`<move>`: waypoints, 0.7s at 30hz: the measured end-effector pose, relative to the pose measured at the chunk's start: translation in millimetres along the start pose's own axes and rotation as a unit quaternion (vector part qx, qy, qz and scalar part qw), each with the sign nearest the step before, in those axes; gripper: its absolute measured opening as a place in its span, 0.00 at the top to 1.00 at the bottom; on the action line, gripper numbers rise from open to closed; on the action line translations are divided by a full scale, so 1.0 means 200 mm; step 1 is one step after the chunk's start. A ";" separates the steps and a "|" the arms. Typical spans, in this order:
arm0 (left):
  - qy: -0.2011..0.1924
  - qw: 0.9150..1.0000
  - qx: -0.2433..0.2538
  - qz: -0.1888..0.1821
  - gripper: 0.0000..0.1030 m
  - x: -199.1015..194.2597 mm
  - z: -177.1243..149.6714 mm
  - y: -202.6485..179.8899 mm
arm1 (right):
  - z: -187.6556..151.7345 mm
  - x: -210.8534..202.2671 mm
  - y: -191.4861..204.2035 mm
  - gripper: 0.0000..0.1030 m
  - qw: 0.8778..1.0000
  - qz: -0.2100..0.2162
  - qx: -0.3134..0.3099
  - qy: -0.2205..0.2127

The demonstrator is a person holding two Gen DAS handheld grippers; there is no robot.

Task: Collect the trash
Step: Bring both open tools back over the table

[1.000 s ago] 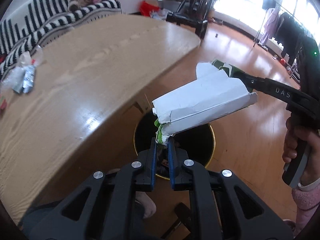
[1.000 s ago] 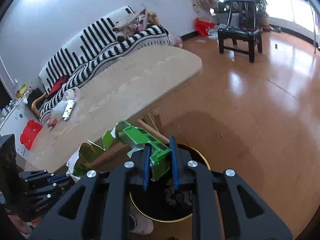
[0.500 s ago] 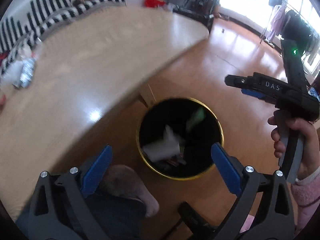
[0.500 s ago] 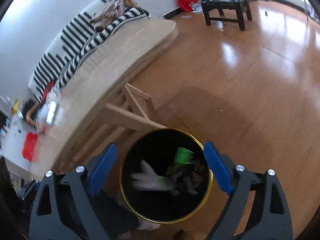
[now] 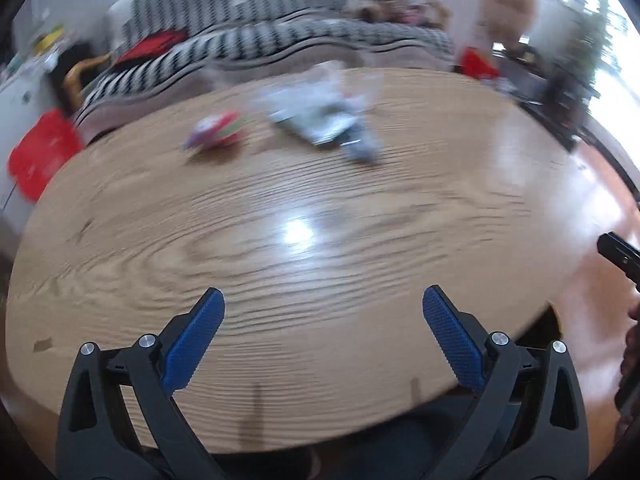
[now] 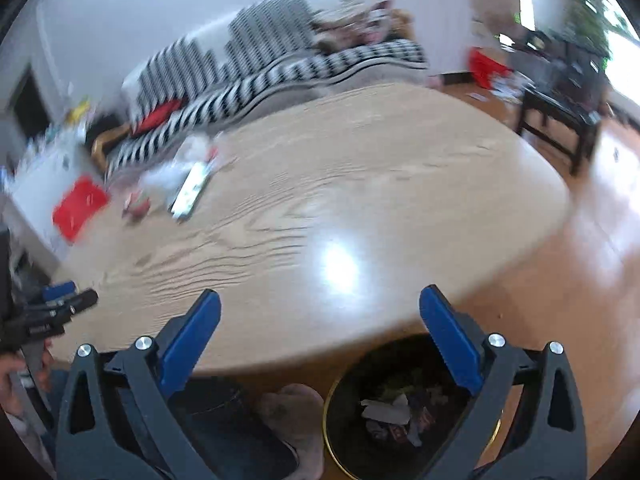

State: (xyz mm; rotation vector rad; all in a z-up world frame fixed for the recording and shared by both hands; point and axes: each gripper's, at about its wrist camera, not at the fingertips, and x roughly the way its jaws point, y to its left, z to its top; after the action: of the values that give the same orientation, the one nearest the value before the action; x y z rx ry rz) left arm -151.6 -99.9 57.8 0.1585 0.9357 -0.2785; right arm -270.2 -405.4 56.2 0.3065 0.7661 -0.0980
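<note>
both views are blurred. the left gripper (image 5: 323,307) hangs over the near part of the wooden table (image 5: 320,240) with its blue pads spread wide and nothing between them. the right gripper (image 6: 320,308) is near the table's near edge; its jaws are opening, almost fully apart, and nothing sits between them either.

the trash left on the table lies at its far side, toward the striped sofa (image 5: 280,44): a small red and pink wrapper (image 5: 218,132), and just beside it a clump of clear plastic and silvery packets (image 5: 328,116). in the right wrist view the same clump (image 6: 188,184) sits at the table's far left, next to the red wrapper (image 6: 136,206).

the black bin with a gold rim (image 6: 340,432) stands on the floor just beside the table's near edge, below the right gripper. inside it lie white paper scraps (image 6: 386,410) and other bits too dark to tell apart. a foot (image 6: 294,420) rests just beside the bin, under the table's edge.
</note>
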 end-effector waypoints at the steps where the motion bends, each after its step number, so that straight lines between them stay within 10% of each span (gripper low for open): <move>1: 0.007 1.000 -0.015 0.007 0.06 0.03 -0.01 0.08 | 0.03 0.05 0.09 0.07 1.000 -0.004 -0.022 0.010; 11: 0.037 0.999 -0.031 0.021 0.06 0.27 -0.03 0.24 | 0.14 0.57 0.73 0.07 0.980 0.005 -0.169 0.106; 21: 0.024 0.999 -0.036 0.024 0.06 0.48 0.25 0.30 | 0.38 1.06 1.01 0.05 0.974 -0.011 -0.175 0.142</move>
State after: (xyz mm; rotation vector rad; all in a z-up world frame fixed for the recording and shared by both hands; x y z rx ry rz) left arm -40.5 -70.8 9.1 0.1212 0.9864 -0.1973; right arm -26.3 -231.8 8.4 -0.0269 1.0540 0.0626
